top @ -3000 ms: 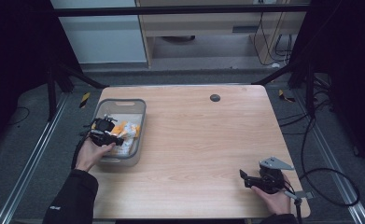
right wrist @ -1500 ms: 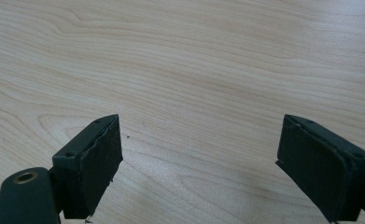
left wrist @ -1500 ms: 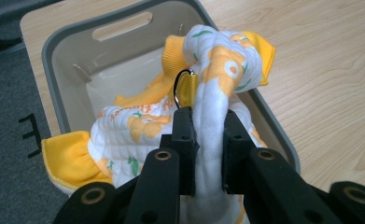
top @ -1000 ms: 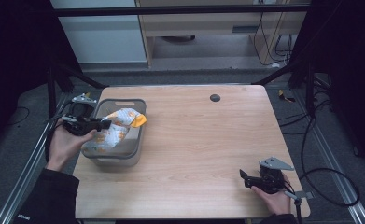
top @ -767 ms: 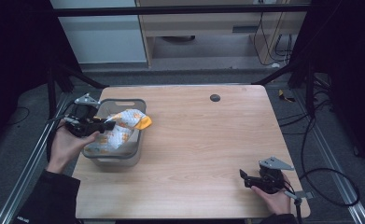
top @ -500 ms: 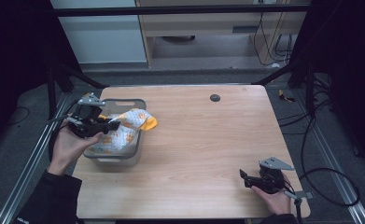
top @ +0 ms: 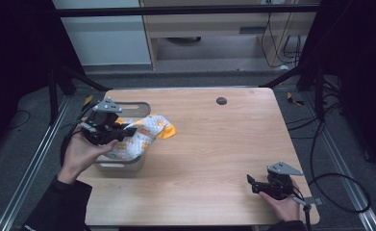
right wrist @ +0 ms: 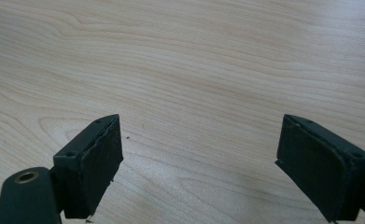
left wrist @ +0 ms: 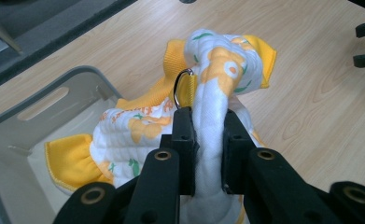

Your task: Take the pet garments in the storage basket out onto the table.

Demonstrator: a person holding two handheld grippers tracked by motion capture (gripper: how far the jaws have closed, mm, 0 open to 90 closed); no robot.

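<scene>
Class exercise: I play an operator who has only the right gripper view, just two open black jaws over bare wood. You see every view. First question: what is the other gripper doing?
Observer: The left gripper is shut on a quilted white cloth with orange flowers and yellow trim.
Operator: Where is that cloth?
Observer: Part of it hangs out over the rim of a grey plastic bin with slot handles; the rest lies inside.
Operator: Anything attached to the cloth?
Observer: A metal ring on a yellow loop, just beyond the jaws.
Operator: Where am I on the table?
Observer: The right gripper sits low near the table's near right corner, far from the bin.
</scene>
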